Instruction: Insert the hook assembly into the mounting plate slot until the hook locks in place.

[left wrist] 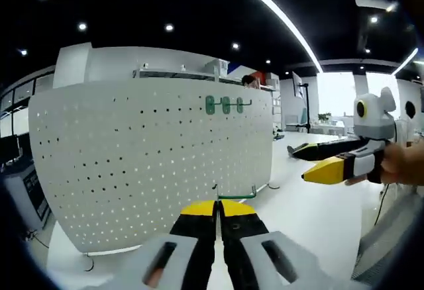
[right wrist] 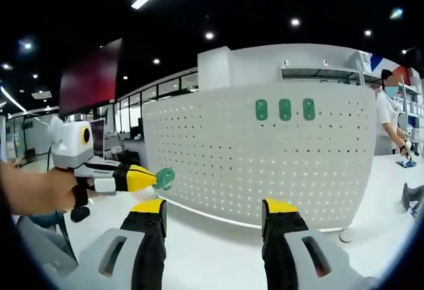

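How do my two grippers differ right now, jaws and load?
The left gripper has its jaws closed on a green hook; the right gripper has its jaws spread wide and carries nothing. Both have yellow-tipped black jaws and face the white pegboard.

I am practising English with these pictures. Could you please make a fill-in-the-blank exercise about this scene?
1. The left gripper is shut on a ____ hook.
2. The right gripper has its jaws ____.
3. The white pegboard already carries ____ green hooks near its top.

Missing words: green; open; three
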Demonstrator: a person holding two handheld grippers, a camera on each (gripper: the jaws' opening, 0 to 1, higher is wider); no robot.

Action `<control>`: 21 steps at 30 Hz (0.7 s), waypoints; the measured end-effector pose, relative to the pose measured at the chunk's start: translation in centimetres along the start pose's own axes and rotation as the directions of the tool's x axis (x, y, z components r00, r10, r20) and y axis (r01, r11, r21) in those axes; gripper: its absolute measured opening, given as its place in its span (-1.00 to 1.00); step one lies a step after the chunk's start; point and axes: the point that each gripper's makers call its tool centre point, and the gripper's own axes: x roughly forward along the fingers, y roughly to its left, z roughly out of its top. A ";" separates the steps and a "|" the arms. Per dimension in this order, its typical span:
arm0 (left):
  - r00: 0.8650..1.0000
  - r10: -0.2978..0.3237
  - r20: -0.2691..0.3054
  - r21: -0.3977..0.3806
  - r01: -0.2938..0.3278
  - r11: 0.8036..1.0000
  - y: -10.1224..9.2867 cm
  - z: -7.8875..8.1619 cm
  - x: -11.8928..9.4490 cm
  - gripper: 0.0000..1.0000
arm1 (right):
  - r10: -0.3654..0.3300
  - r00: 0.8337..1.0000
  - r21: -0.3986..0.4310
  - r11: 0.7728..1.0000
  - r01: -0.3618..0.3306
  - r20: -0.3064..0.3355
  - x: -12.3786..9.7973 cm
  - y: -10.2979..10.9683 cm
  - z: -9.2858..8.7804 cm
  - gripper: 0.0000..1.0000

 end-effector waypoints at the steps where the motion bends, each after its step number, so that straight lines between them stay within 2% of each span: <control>1: 1.000 -0.001 0.011 0.001 0.001 1.000 -0.2 0.5 -0.2 -0.97 | 0.002 1.000 -0.001 1.000 -0.002 0.003 -0.1 0.1 0.2 0.17; 11: 0.995 -0.005 0.095 0.005 0.005 1.000 -1.6 3.5 -2.2 -0.97 | 0.032 0.998 -0.011 0.999 -0.031 0.058 -1.4 2.0 2.9 0.13; 18: 0.989 -0.012 0.145 -0.002 0.012 1.000 -2.3 5.3 -3.4 -0.97 | 0.067 0.990 0.028 0.997 -0.071 0.120 -2.0 3.5 5.4 0.05; 21: 0.987 -0.014 0.162 -0.008 0.016 1.000 -2.5 5.9 -3.7 -0.97 | 0.082 0.986 0.076 0.993 -0.094 0.146 -2.1 4.0 6.2 0.00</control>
